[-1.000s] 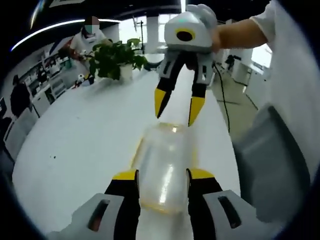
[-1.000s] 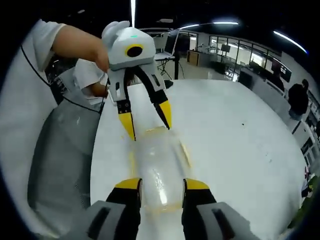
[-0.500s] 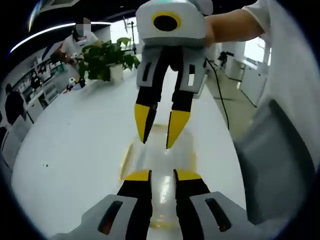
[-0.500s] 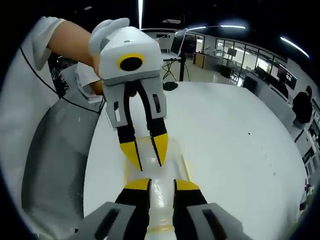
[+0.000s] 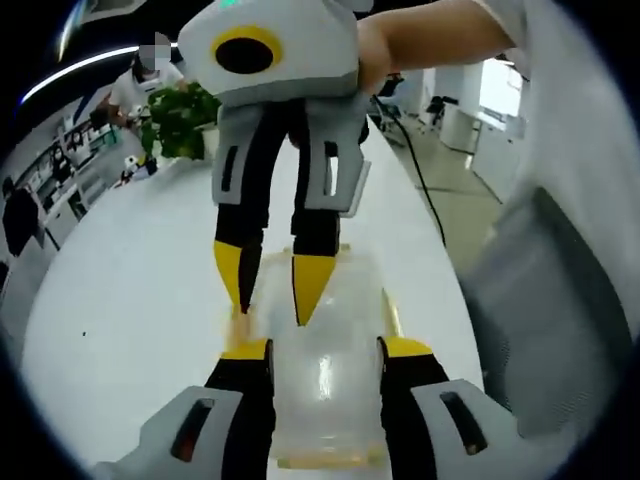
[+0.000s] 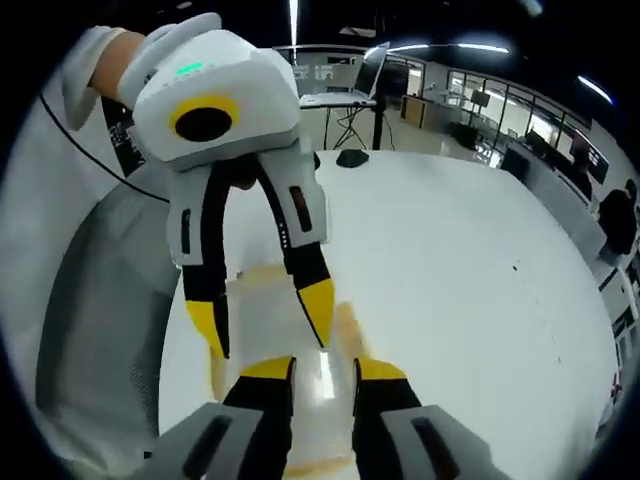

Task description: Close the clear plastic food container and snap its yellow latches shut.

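Note:
The clear plastic container [image 5: 325,400] lies on the white table [image 5: 120,280], its lid down and a yellow latch [image 5: 392,315] along its side. My left gripper [image 5: 325,350] is open, its yellow tips low on either side of the container. My right gripper [image 5: 268,285] reaches in from the far end, jaws a little apart, tips down at the container's far part. In the right gripper view the container [image 6: 262,295] sits between the spread fingers of the left gripper [image 6: 262,320], with a latch [image 6: 348,325] beside it. My right gripper [image 6: 322,368] has a narrow gap and holds nothing that I can see.
A grey chair back [image 5: 540,320] stands close to the table's edge, also seen as the chair [image 6: 100,330] in the right gripper view. A potted plant [image 5: 175,120] and a seated person are at the far end. Broad bare tabletop [image 6: 480,280] lies beside the container.
My left gripper's jaws have spread from nearly together to wide apart around the container. Both grippers have come closer to each other and lower over the container.

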